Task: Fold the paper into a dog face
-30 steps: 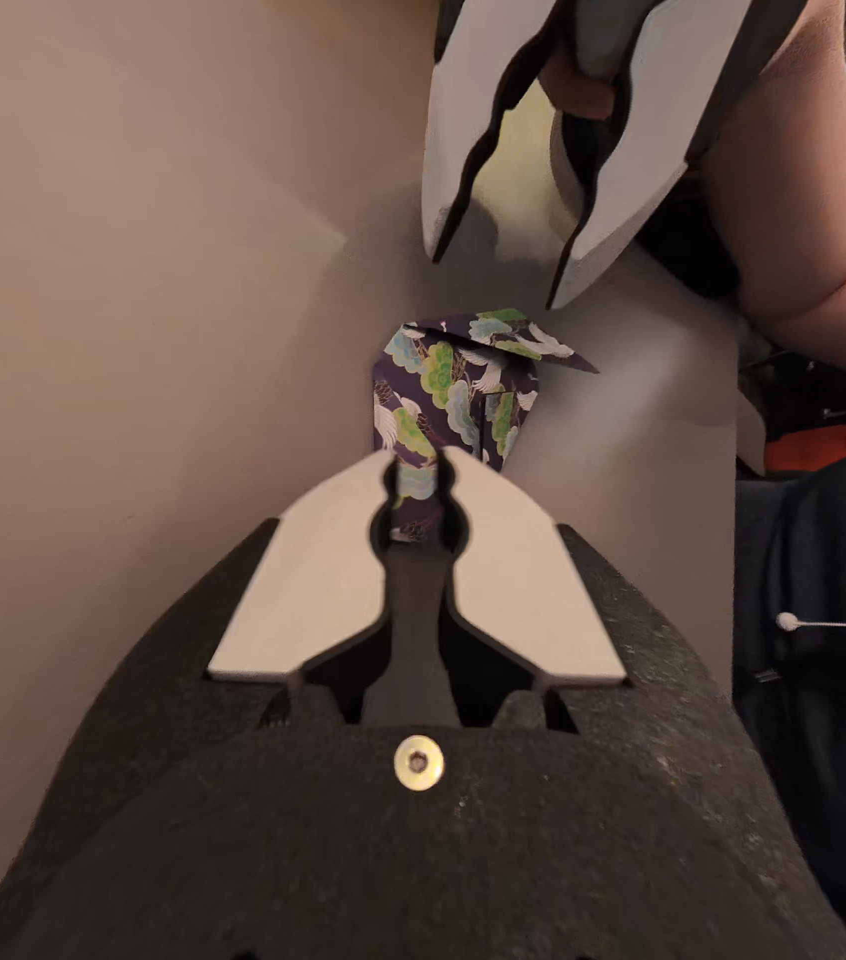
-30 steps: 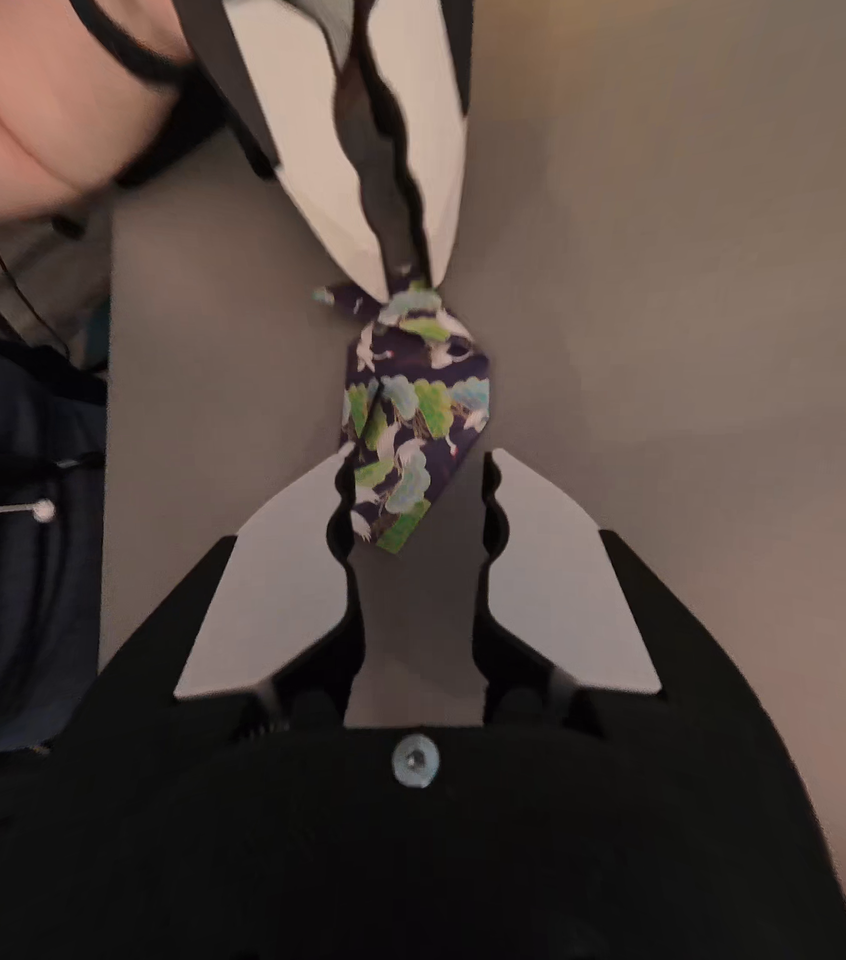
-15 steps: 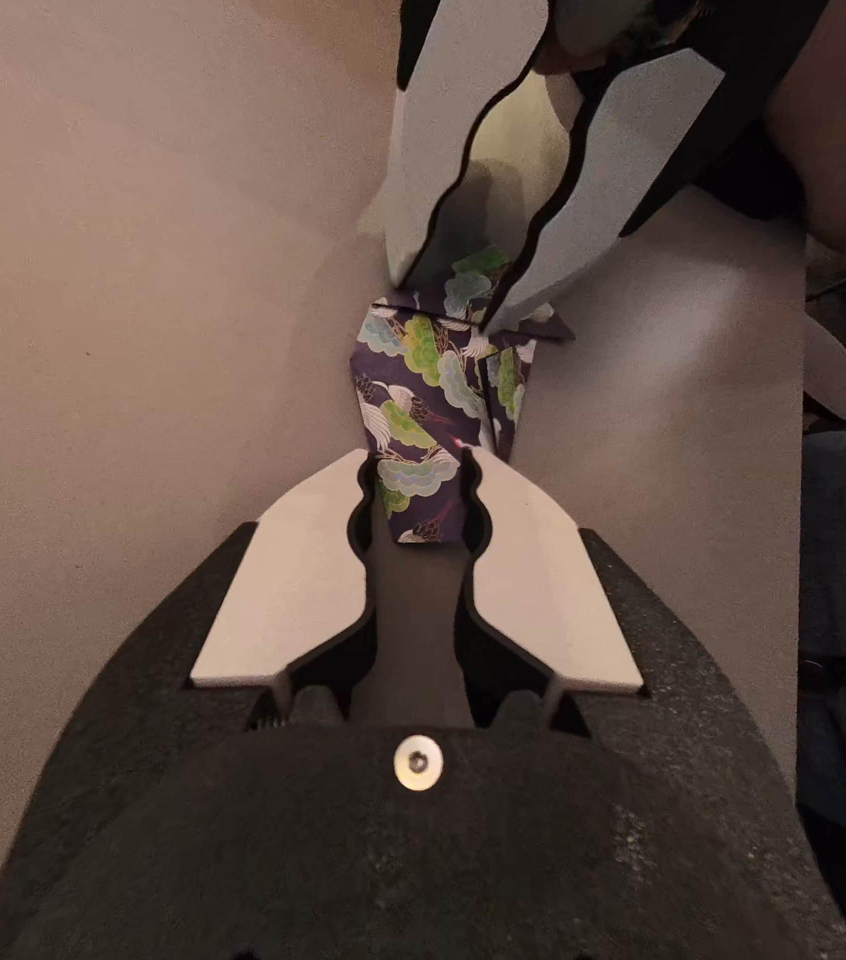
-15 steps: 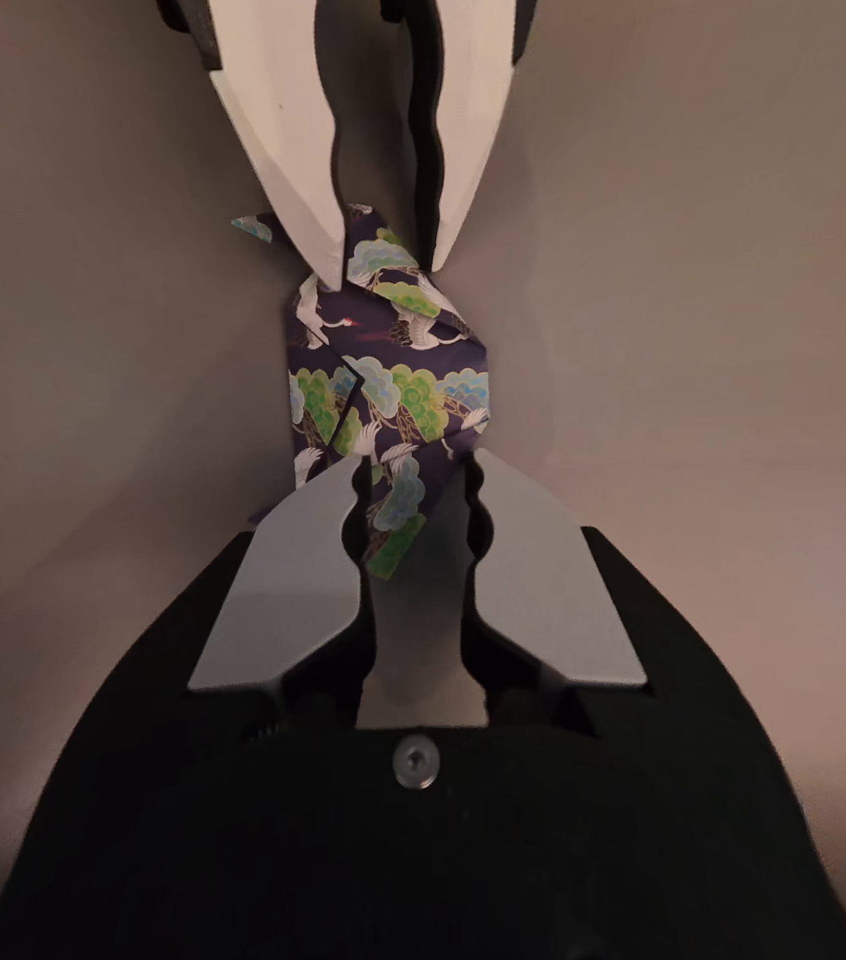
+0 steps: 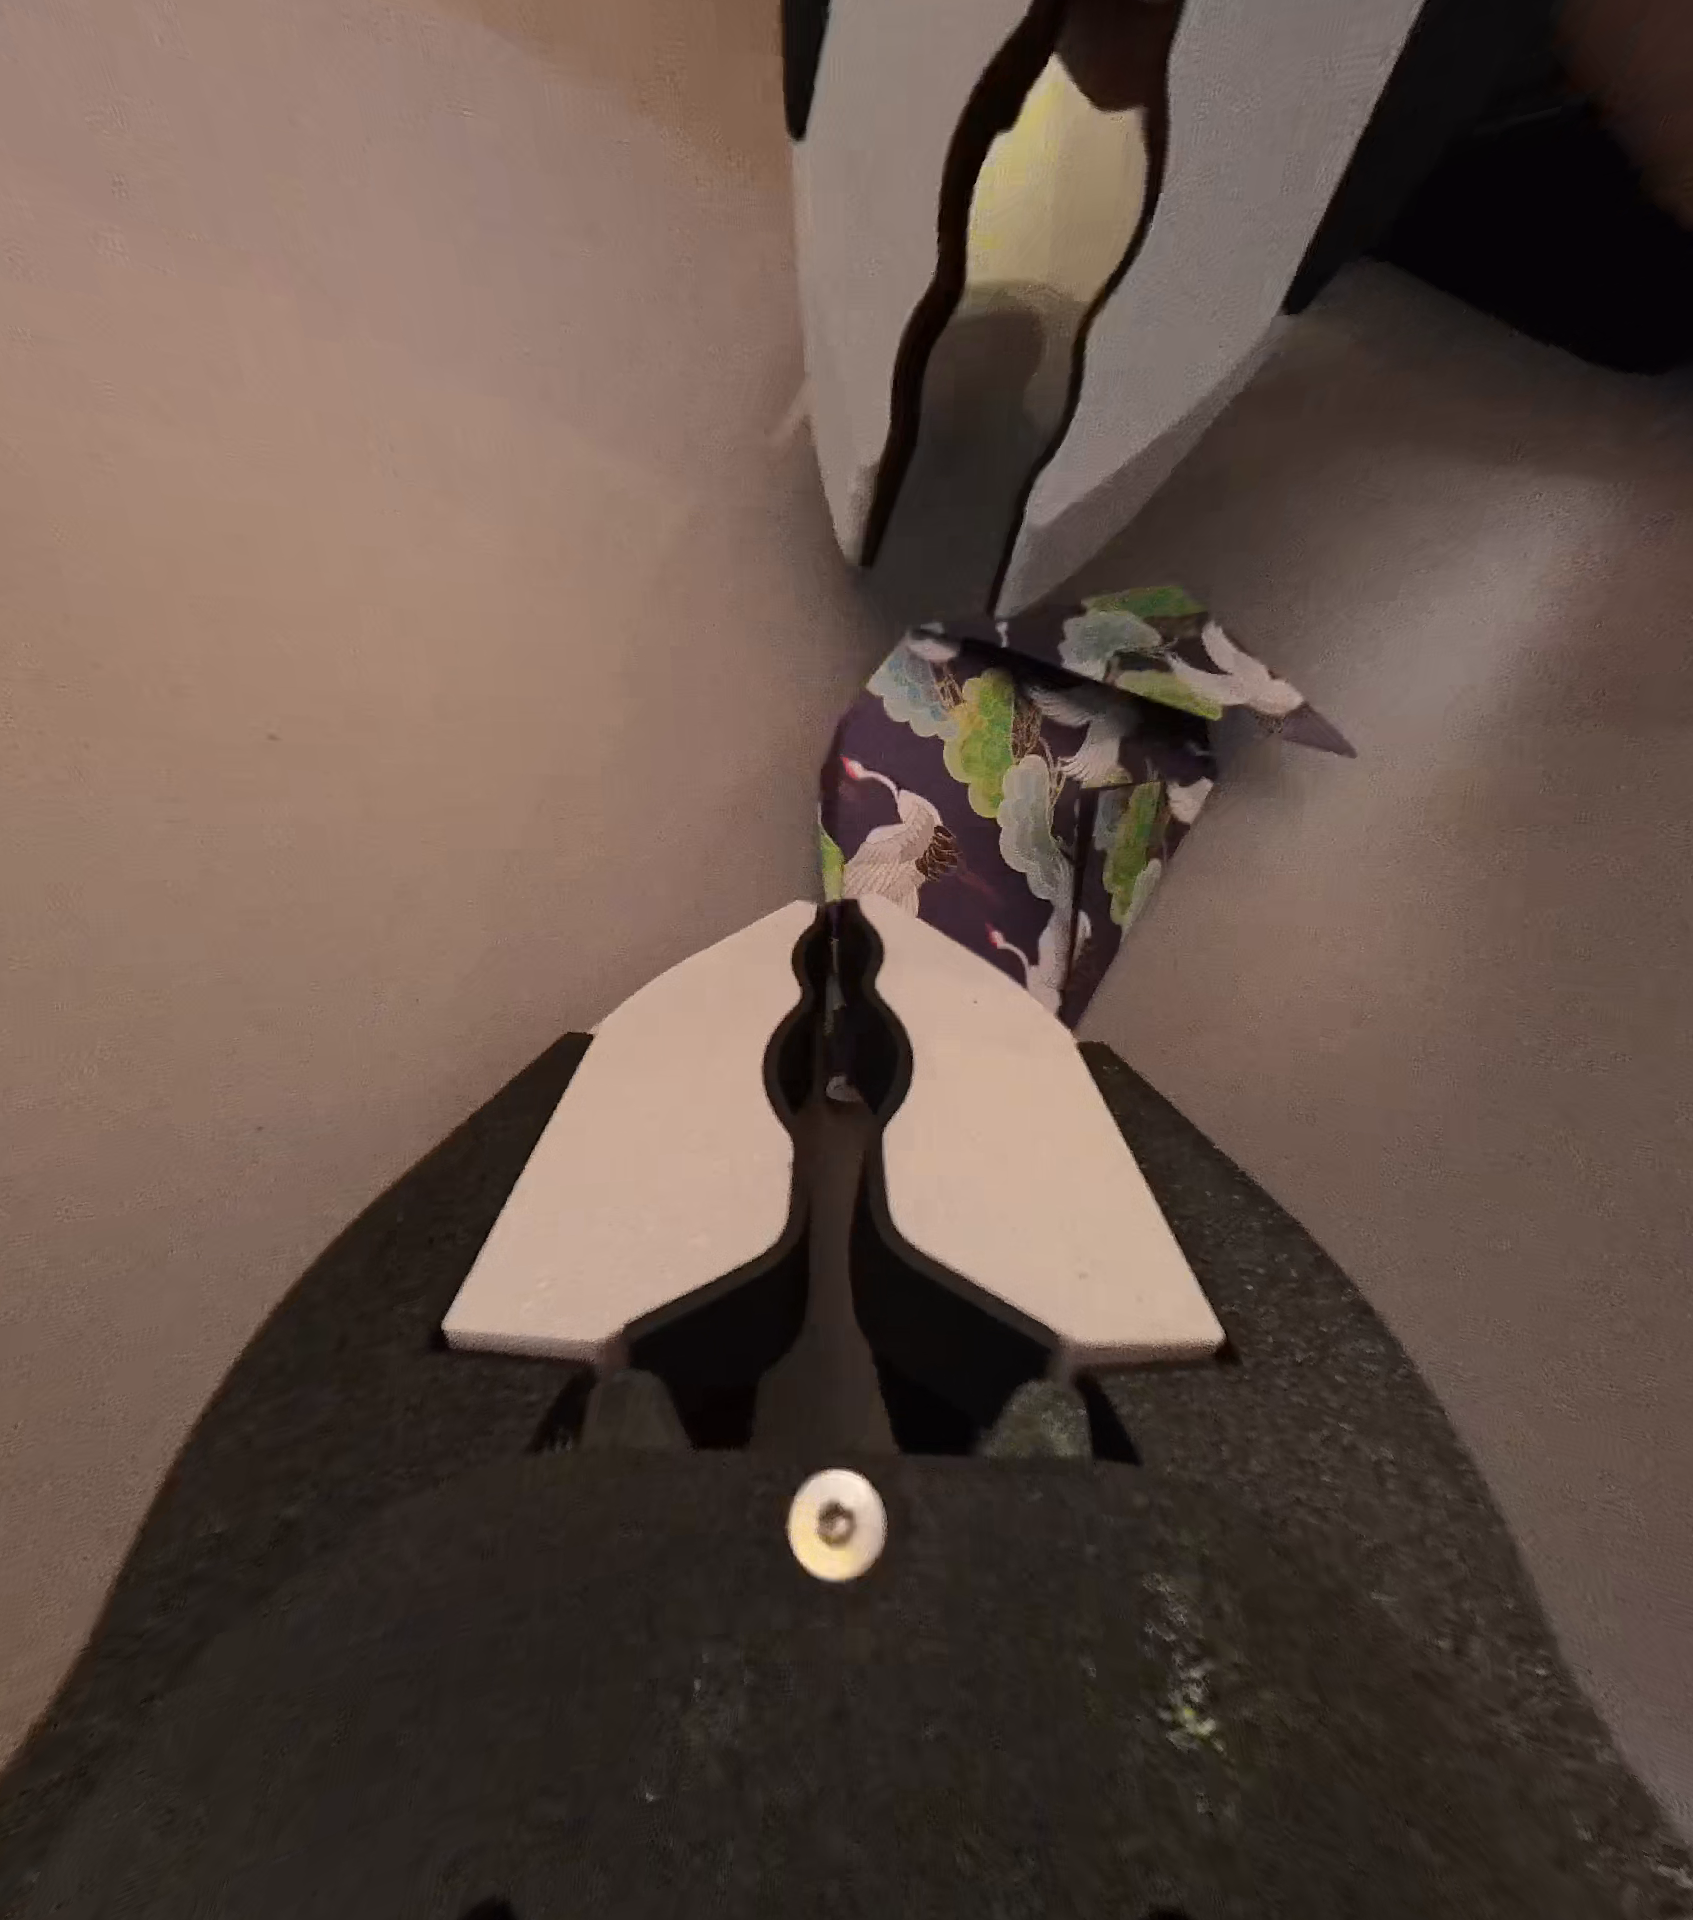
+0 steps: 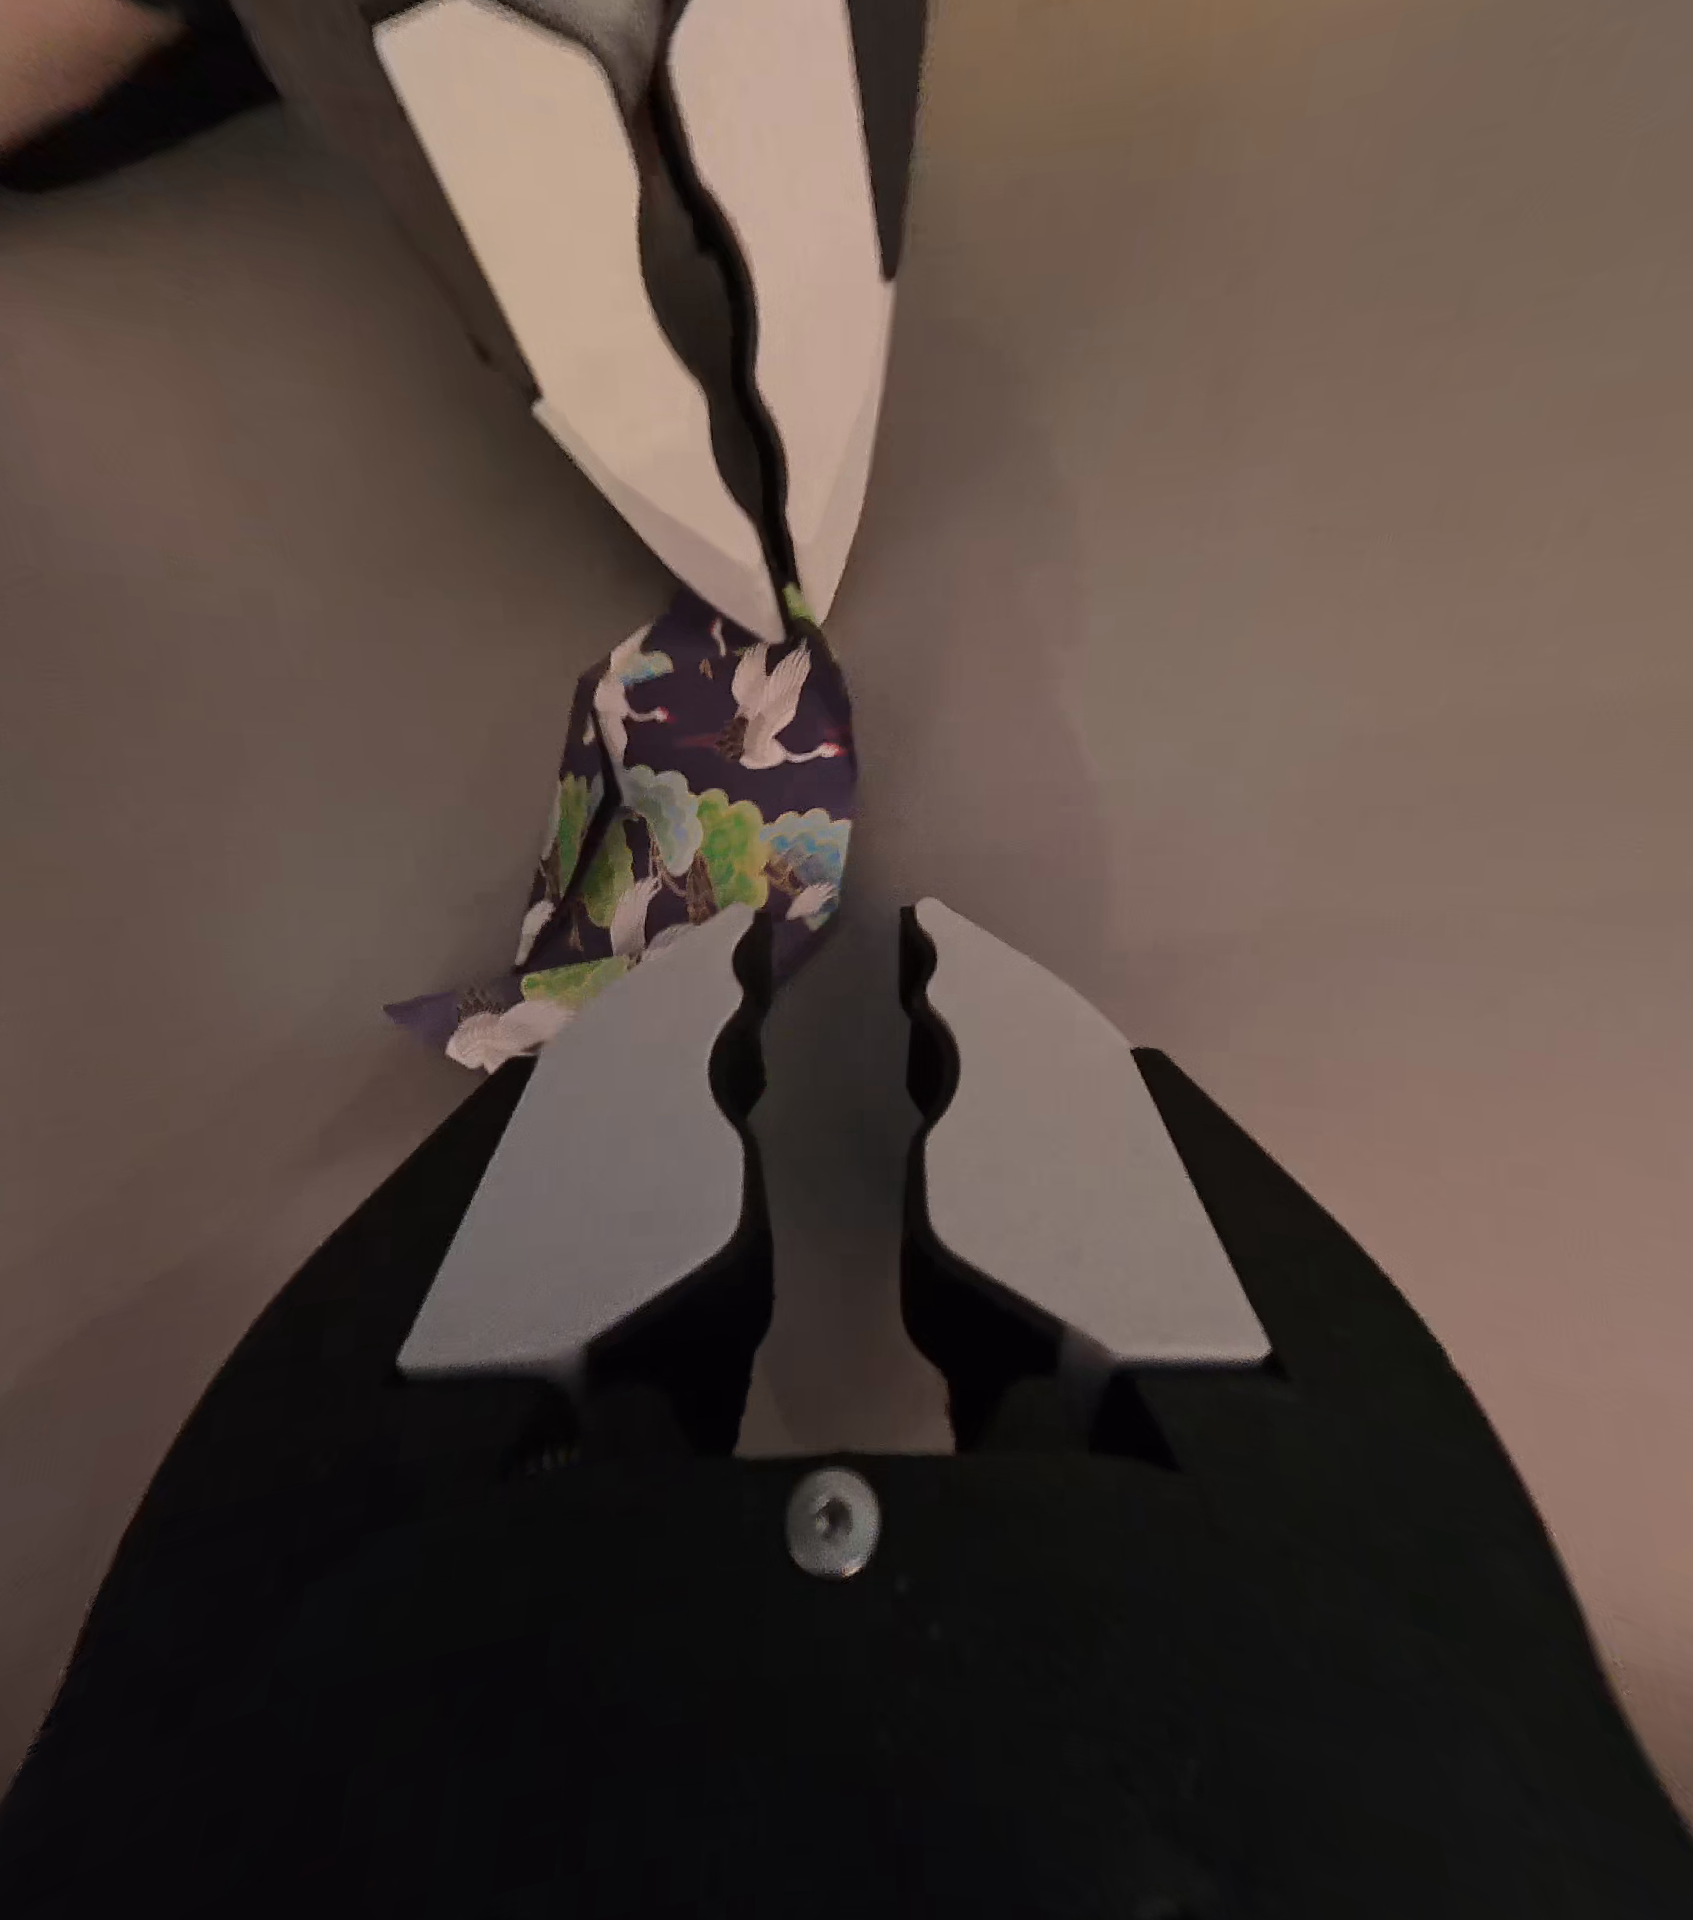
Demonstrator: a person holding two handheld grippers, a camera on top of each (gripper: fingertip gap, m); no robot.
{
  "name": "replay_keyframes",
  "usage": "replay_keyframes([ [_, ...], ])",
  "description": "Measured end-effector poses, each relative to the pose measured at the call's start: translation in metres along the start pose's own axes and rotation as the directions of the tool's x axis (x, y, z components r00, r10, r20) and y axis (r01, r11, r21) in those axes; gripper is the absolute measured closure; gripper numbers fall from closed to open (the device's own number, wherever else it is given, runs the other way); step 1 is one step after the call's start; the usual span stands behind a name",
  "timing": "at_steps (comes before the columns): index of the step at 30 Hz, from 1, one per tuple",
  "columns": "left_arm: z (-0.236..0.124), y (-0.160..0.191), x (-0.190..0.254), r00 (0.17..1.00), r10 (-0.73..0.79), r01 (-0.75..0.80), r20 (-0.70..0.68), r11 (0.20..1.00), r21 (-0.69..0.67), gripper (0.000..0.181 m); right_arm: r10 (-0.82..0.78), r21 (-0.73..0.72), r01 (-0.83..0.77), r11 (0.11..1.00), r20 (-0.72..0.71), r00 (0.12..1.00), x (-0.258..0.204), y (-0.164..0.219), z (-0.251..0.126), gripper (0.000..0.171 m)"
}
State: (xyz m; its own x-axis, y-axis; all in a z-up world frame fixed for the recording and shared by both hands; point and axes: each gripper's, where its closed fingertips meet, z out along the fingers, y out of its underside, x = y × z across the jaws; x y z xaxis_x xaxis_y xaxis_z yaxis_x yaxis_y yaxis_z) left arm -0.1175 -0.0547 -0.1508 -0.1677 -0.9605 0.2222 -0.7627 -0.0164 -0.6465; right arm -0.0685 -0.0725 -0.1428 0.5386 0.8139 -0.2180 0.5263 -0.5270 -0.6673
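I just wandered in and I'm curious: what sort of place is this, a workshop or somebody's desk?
Probably a plain indoor desk used for recording handwork, though little shows. A bare beige tabletop fills both views, with only a patterned folded paper on it. The left gripper pinches it; the right gripper is open.

- The paper (image 5: 987, 821) is dark purple, printed with white cranes and green and pale blue clouds.
- It is folded into a compact, multi-layered shape, with one pointed flap (image 5: 1268, 696) sticking out sideways.
- It is over the plain bench (image 5: 302, 623), one end pinched.
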Motion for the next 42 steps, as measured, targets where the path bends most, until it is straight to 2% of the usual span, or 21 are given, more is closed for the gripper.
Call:
replay_keyframes([
  [1, -0.001, -0.003, 0.002, 1.000, 0.015, -0.015, -0.002, 1.000, 0.014, 0.181, 0.026, 0.038, -0.027, 0.999, 0.016, 1.000, 0.001, -0.004, -0.003, 0.145],
  [6, -0.007, -0.018, 0.007, 0.994, 0.107, -0.107, 0.015, 0.990, 0.093, 0.181, 0.144, 0.211, -0.166, 0.963, 0.113, 0.983, 0.009, -0.021, -0.021, 0.133],
  [10, -0.017, -0.032, 0.013, 0.980, 0.193, -0.200, 0.054, 0.963, 0.180, 0.181, 0.212, 0.194, -0.274, 0.942, 0.288, 0.934, -0.006, -0.022, -0.020, 0.128],
  [12, -0.021, -0.035, 0.015, 0.980, 0.193, -0.199, 0.050, 0.962, 0.188, 0.181, 0.210, 0.150, -0.285, 0.947, 0.384, 0.899, -0.019, -0.021, -0.018, 0.141],
  [13, -0.022, -0.036, 0.018, 0.981, 0.190, -0.192, 0.027, 0.960, 0.202, 0.180, 0.200, 0.130, -0.281, 0.951, 0.437, 0.877, -0.028, -0.021, -0.018, 0.165],
  [15, -0.026, -0.037, 0.030, 0.981, 0.181, -0.160, -0.074, 0.960, 0.228, 0.170, 0.197, 0.103, -0.282, 0.954, 0.496, 0.846, -0.037, -0.022, -0.020, 0.170],
  [18, -0.042, -0.049, 0.038, 0.972, 0.124, -0.056, -0.200, 0.947, 0.318, 0.151, 0.114, 0.150, -0.206, 0.967, 0.470, 0.875, -0.041, -0.026, -0.024, 0.170],
  [20, -0.059, -0.060, 0.040, 0.950, 0.091, 0.038, -0.297, 0.915, 0.402, 0.151, 0.012, 0.154, -0.079, 0.985, 0.395, 0.919, -0.044, -0.024, -0.023, 0.170],
  [22, -0.068, -0.066, 0.038, 0.926, 0.046, 0.132, -0.376, 0.892, 0.433, 0.157, -0.103, 0.165, 0.054, 0.985, 0.304, 0.947, -0.046, -0.024, -0.021, 0.170],
  [25, -0.056, -0.052, 0.049, 0.890, 0.025, 0.142, -0.456, 0.934, 0.329, 0.162, -0.157, 0.193, 0.110, 0.975, 0.247, 0.956, -0.048, -0.031, -0.021, 0.170],
  [27, -0.041, -0.040, 0.055, 0.899, 0.040, 0.080, -0.435, 0.964, 0.253, 0.163, -0.154, 0.219, 0.098, 0.971, 0.258, 0.954, -0.049, -0.034, -0.024, 0.170],
  [29, -0.031, -0.035, 0.057, 0.914, 0.059, 0.033, -0.402, 0.975, 0.218, 0.176, -0.164, 0.217, 0.109, 0.970, 0.255, 0.953, -0.049, -0.033, -0.024, 0.170],
  [33, -0.025, -0.032, 0.059, 0.917, 0.044, 0.036, -0.396, 0.981, 0.192, 0.181, -0.162, 0.208, 0.111, 0.972, 0.248, 0.955, -0.046, -0.031, -0.023, 0.171],
  [36, -0.024, -0.034, 0.048, 0.940, 0.023, 0.048, -0.341, 0.979, 0.196, 0.181, -0.120, 0.239, 0.039, 0.970, 0.333, 0.935, -0.053, -0.035, -0.026, 0.169],
  [39, -0.022, -0.036, 0.044, 0.955, 0.031, 0.028, -0.296, 0.981, 0.194, 0.181, -0.060, 0.300, -0.072, 0.951, 0.409, 0.911, -0.057, -0.052, -0.029, 0.151],
  [42, -0.019, -0.030, 0.039, 0.970, 0.060, -0.024, -0.236, 0.988, 0.151, 0.181, 0.027, 0.252, -0.143, 0.957, 0.411, 0.911, -0.053, -0.053, -0.021, 0.151],
])
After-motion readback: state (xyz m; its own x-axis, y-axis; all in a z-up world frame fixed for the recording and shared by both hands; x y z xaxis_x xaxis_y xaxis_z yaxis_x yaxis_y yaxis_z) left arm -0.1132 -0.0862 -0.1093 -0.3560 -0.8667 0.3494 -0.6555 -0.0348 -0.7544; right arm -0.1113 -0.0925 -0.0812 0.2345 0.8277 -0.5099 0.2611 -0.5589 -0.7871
